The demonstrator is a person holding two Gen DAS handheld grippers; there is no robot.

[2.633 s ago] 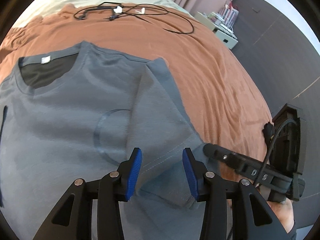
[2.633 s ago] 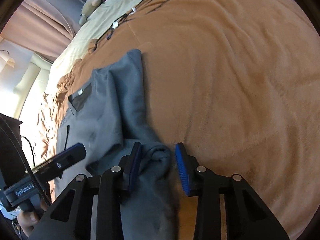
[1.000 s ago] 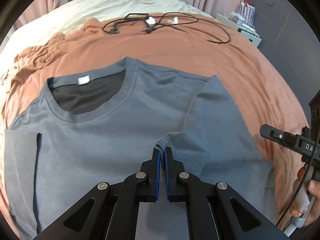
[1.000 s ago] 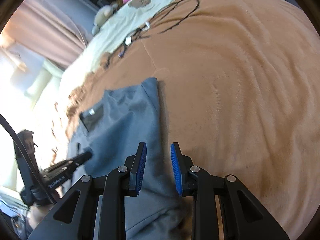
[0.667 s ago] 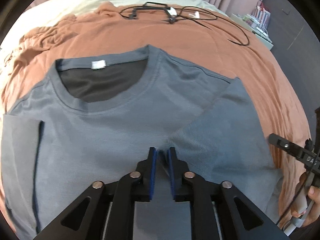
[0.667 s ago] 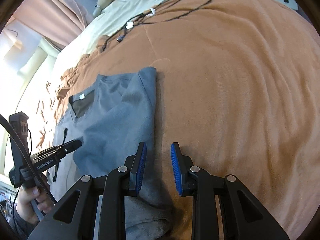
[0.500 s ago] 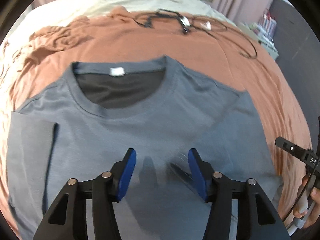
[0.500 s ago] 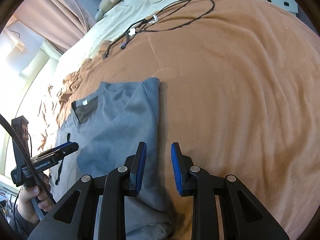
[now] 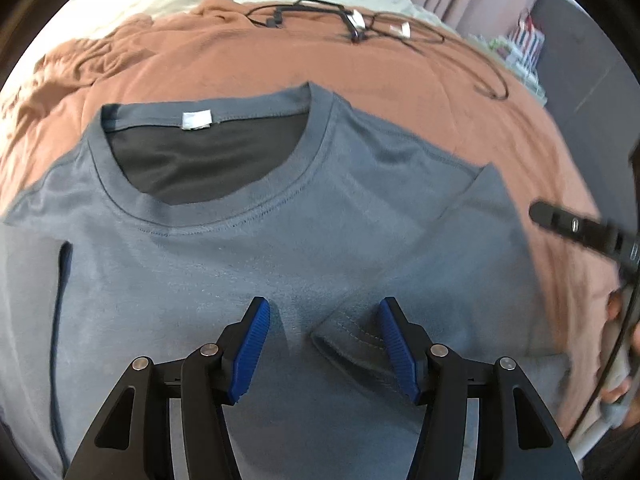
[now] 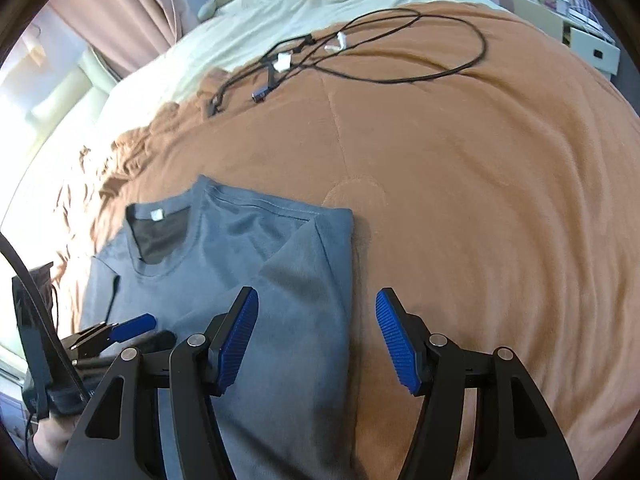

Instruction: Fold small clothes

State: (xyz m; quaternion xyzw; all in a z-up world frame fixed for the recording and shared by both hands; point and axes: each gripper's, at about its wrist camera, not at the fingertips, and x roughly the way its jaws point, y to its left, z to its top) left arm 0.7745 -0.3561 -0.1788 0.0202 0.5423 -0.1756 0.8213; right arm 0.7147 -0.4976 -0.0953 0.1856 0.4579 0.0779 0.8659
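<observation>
A brown blanket (image 10: 480, 208) covers the bed and fills most of both views, running out ahead of each gripper to a pale sheet (image 10: 280, 20) at the far end. On it, directly in front of and beneath the left gripper (image 9: 325, 342), lies the grey T-shirt (image 9: 248, 256), front side up, its collar (image 9: 216, 200) pointing away from the fingers and a white label (image 9: 196, 121) showing inside the neck. A loop of black cable (image 10: 400, 52) rests well beyond the shirt, clear of the work.

The right-hand sleeve (image 9: 472, 248) is folded in over the chest, its hem lying just ahead of the left gripper and between its blue pads (image 9: 252, 344), which stand wide apart and hold nothing. The right gripper (image 10: 316, 342) hovers over the shirt's folded right edge, one finger above cloth and the other above bare blanket, jaws likewise spread and empty.

So the fold looks barely begun on one side. The sleeve to the left of the left gripper appears turned in too, judging by a dark seam line (image 9: 60, 300) there, though the blur at the lens edge makes that uncertain. Left to do, I judge: bring the sides into the middle, then fold the lower half up toward the collar; the bottom hem is out of view.
</observation>
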